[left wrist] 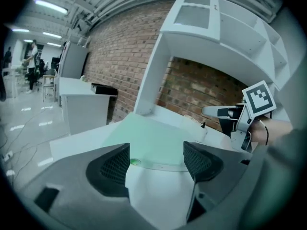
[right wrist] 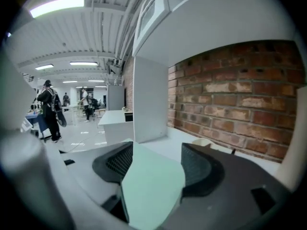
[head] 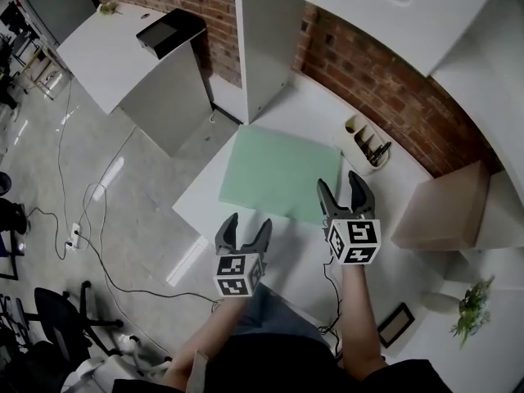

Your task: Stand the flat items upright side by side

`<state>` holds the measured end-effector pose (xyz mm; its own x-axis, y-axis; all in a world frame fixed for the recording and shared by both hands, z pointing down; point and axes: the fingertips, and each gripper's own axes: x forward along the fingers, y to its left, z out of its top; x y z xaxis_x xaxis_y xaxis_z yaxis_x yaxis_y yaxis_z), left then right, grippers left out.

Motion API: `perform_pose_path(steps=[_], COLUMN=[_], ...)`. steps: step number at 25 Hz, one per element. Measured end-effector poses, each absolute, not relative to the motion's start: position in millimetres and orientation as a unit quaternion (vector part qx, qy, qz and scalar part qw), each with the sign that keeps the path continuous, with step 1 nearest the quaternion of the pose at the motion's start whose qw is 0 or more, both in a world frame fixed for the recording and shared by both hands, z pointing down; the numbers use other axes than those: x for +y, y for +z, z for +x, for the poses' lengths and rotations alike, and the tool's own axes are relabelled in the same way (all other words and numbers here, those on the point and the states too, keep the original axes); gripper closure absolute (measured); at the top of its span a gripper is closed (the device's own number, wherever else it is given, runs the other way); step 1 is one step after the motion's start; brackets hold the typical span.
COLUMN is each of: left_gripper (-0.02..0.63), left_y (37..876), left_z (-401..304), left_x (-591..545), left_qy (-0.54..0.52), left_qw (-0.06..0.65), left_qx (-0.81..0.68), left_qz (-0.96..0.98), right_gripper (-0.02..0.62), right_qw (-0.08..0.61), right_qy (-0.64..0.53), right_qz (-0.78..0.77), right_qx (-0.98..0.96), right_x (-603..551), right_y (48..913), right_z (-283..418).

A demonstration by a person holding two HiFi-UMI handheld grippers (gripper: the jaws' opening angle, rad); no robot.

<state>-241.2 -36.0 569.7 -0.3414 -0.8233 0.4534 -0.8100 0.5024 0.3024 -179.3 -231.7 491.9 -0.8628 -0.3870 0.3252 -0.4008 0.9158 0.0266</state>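
A pale green mat [head: 278,170] lies flat on the white desk [head: 205,199]. My right gripper [head: 339,182] hovers over the mat's near right edge, open, with nothing between its fingers. In the right gripper view the mat [right wrist: 153,186] shows through the gap of the empty jaws [right wrist: 153,162]. My left gripper [head: 247,223] hangs open over the desk's front strip, just short of the mat's near edge. In the left gripper view the jaws [left wrist: 156,164] are empty, with the mat [left wrist: 144,133] ahead. I see no loose flat items on the mat.
A white pen holder [head: 366,143] stands at the mat's far right. A cardboard box [head: 446,207] sits at the right, with a small dark frame [head: 395,324] and a potted plant [head: 473,305] nearer me. White shelf walls [head: 266,47] and brick back the desk.
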Motion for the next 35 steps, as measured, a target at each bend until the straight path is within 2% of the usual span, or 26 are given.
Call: perform_pose_path(steps=[8,13,22,31,35], left_gripper=[0.279,0.279,0.279,0.279,0.279], left_y=[603,617,625,629,632], left_z=[-248,-244,-247,-242,-243], left_x=[-56,-68,-71,-74,-70], left_qy=[-0.080,-0.120,-0.115,-0.131,-0.132], left_qw=[0.380,0.435,0.456,0.467,0.471], left_qx=[-0.811,-0.793,-0.785,-0.773,-0.771], left_qz=[0.438,0.410,0.404,0.408,0.408], right_gripper=[0.302,0.301,0.301,0.301,0.301], right_qw=[0.239,0.241,0.278,0.280,0.306], right_qy=[-0.047,-0.059,-0.080,-0.105,-0.136], right_qz=[0.026,-0.041,-0.091,-0.141,-0.146], right_qx=[-0.970,-0.968,-0.953,-0.944,-0.931], right_x=[-229,-225,-226,-216,-207], right_y=[528,543,562,558,560], right_z=[-262,-292,-283,-295,-283])
